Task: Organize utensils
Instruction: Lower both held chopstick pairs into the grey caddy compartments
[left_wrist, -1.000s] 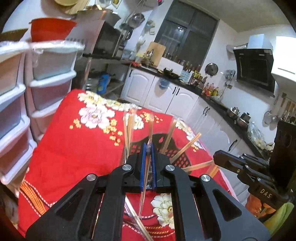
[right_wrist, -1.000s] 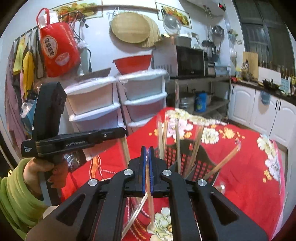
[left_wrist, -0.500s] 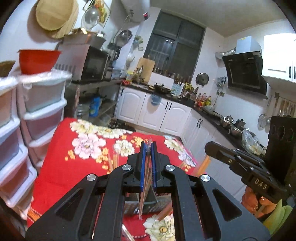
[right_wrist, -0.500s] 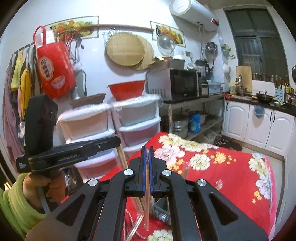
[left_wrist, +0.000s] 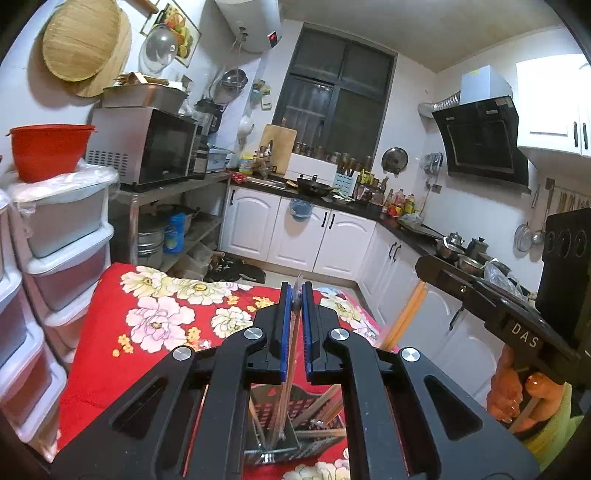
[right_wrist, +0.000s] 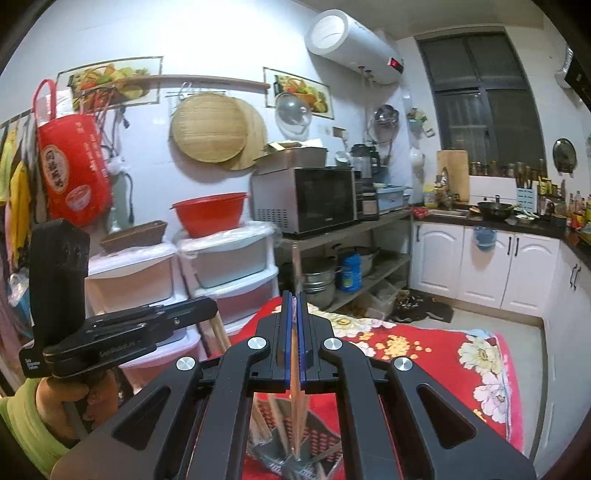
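The left gripper (left_wrist: 294, 325) had its jaws drawn nearly together on a thin chopstick (left_wrist: 289, 354), which ran down between the blue pads into the perforated utensil holder (left_wrist: 273, 439) below. The right gripper (right_wrist: 294, 332) likewise had its jaws pinched tight on a second chopstick (right_wrist: 295, 365), upright, its lower end inside the same holder (right_wrist: 295, 469) among several other chopsticks leaning at angles. The holder stood on the desk, which was covered with a red flowered cloth (left_wrist: 110, 350), towards the near edge of that cloth in both wrist views. In the left wrist view the cloth lay bare from the holder out to its far edge and to its left edge, where stacked plastic drawers (left_wrist: 62, 236) stood just beside it. In the right wrist view the cloth's right side (right_wrist: 480, 369) was open as far as its edge, with tiled floor (right_wrist: 491, 321) and white cabinets (right_wrist: 491, 266) beyond. Each gripper appeared in the other's view, held close alongside: the right one by a hand (left_wrist: 517, 391) at the right, the left one by a hand (right_wrist: 66, 402) at the left.
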